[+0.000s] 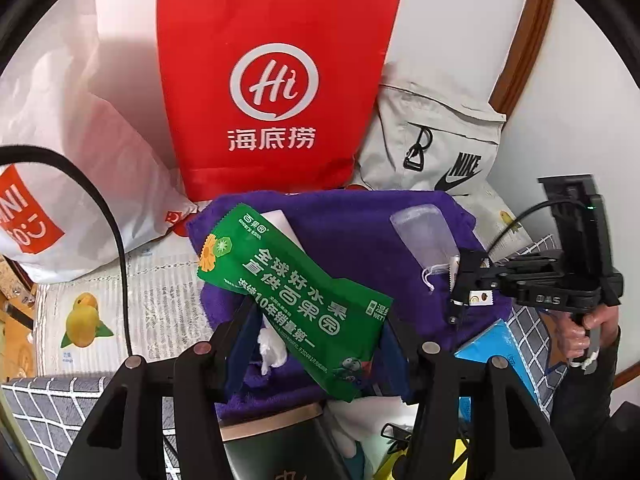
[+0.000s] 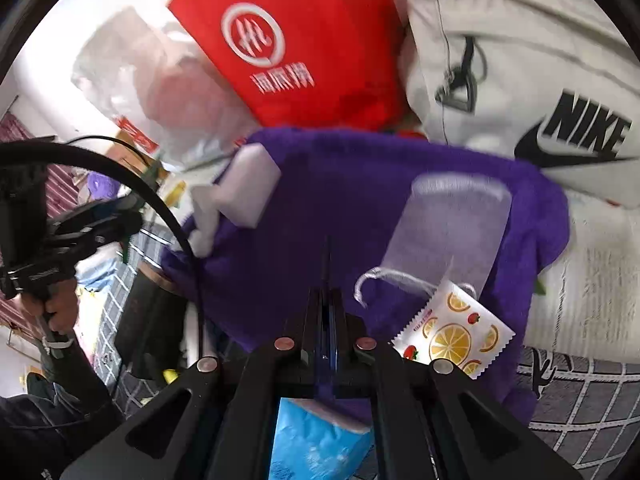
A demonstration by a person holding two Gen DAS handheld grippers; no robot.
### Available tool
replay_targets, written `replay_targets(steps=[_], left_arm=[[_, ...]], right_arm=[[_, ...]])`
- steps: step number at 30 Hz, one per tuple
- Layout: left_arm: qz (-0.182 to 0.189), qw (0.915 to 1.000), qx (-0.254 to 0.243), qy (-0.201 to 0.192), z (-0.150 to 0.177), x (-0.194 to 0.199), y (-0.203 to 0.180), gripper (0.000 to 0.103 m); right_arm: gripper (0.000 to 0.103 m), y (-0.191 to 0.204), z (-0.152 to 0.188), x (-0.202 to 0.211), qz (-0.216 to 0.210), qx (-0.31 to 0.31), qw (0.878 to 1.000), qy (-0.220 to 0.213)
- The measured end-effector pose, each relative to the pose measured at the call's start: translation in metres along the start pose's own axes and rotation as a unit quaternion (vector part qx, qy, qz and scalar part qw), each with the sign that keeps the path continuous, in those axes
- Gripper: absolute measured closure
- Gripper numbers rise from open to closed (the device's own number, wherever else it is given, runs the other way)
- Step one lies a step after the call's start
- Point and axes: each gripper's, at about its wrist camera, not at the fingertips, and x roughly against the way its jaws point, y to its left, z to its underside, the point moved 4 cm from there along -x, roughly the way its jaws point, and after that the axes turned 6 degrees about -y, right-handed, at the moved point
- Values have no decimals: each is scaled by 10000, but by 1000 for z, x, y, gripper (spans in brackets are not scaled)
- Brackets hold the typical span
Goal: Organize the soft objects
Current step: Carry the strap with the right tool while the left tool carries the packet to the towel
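Crowding purple towel (image 1: 352, 240): red bag (image 1: 276, 80), Nike bag (image 1: 436, 136).

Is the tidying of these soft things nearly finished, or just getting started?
Midway, it seems. The purple towel already lies spread with a clear pouch, fruit-print packet and white block on it. The left gripper holds a green wipes packet above it, not yet placed. The right gripper is shut, empty.

From my left wrist feed, the green wet-wipe packet (image 1: 296, 304) hid most of the white block (image 1: 280, 218) behind it. My right wrist feed was smeared; the red bag (image 2: 296, 40) lettering was unreadable there.
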Motion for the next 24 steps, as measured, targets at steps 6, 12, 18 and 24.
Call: replay_targets(steps=[6, 12, 18, 24], left_arm=[[43, 9999, -139, -1, -3, -5, -7, 49], [132, 9995, -247, 113, -7, -17, -15, 49], [208, 9990, -300, 268, 1, -28, -21, 49], [149, 9978, -312, 570, 11, -50, -22, 48]], right_arm=[[100, -7, 0, -14, 338, 61, 9993, 167], [94, -1, -6, -20, 567, 362, 9971, 357], [56, 5, -12, -11, 378, 412, 9983, 174], [54, 0, -24, 17, 469, 220, 9985, -202]])
